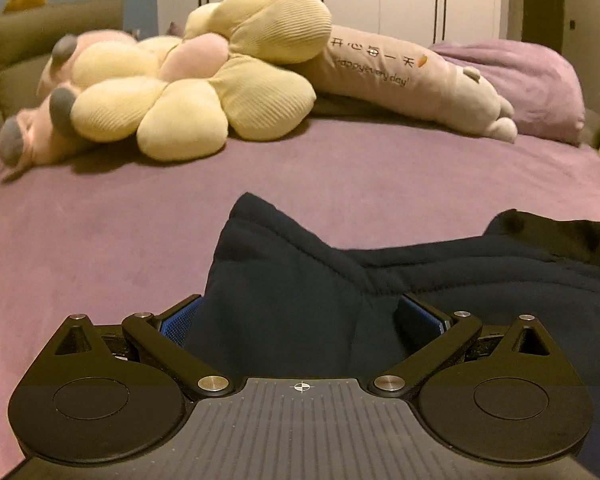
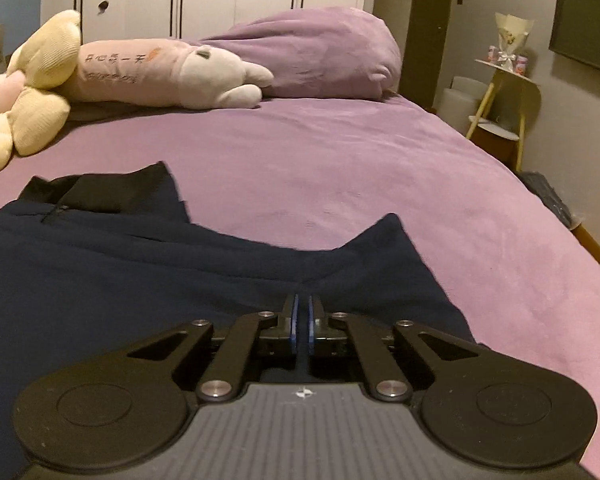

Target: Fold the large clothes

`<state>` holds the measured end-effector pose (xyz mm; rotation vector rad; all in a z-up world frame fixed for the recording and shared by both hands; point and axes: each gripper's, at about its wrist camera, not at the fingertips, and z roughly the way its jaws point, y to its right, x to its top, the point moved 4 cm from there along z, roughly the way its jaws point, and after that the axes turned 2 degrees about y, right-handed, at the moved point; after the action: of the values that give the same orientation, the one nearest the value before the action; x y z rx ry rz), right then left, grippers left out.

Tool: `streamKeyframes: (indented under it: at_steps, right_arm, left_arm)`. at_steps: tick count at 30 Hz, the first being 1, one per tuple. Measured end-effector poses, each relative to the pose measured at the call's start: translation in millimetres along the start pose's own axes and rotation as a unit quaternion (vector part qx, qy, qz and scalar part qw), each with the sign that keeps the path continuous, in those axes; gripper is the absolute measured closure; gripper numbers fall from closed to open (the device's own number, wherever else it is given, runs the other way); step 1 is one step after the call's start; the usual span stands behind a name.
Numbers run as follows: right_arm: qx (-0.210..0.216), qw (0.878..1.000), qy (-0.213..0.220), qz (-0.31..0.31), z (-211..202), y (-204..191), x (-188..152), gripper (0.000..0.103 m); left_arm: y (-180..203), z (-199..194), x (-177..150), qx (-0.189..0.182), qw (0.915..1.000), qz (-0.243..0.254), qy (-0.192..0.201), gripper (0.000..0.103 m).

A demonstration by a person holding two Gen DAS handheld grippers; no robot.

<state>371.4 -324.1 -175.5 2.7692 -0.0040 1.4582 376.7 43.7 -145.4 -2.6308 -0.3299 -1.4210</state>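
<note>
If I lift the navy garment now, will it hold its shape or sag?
The navy garment will probably sag: it already bunches into soft peaks at the left gripper and right gripper. It looks thick, so likely weighty. On the plush bed cover it should drag rather than slide.

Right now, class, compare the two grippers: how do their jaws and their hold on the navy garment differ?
The left gripper has jaws spread wide around bunched cloth; the right gripper has jaws nearly closed, pinching a thin fold. Both engage the same navy garment on the purple bed.
</note>
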Motion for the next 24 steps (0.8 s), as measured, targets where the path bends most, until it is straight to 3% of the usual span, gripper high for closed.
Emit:
streamKeyframes:
  at_steps: [3, 7, 12, 13, 16, 20, 24]
  right_arm:
    - [-0.007, 0.999, 0.024, -0.028, 8, 7, -1, 0.103]
    - [0.017, 0.999, 0.030, 0.013, 16, 23, -2, 0.103]
    - [0.027, 0.999, 0.029, 0.032, 0, 26, 4, 0.103]
    - [0.031, 0.998, 0.031, 0.043, -11, 29, 5, 0.098]
    - [0.046, 0.994, 0.061, 0.075, -59, 41, -8, 0.058]
    - [0.060, 0.990, 0.064, 0.112, -126, 54, -54, 0.053]
    - [0.075, 0.985, 0.027, 0.152, -175, 69, -94, 0.043]
  left_arm:
    - [0, 20, 1, -0.006, 0.9998, -0.008, -0.016, 0.000]
    - [-24, 34, -3, -0.038, 0.9945, -0.089, -0.042, 0.000]
    - [-49, 9, -5, -0.074, 0.9858, -0.131, -0.075, 0.000]
    - [-54, -2, -8, -0.082, 0.9859, -0.125, -0.074, 0.000]
    - [-75, -43, -30, -0.101, 0.9844, -0.123, -0.075, 0.000]
    - [-109, -91, -69, -0.126, 0.9693, -0.184, -0.103, 0.000]
    - [-132, -133, -106, -0.142, 0.9569, -0.220, -0.126, 0.000]
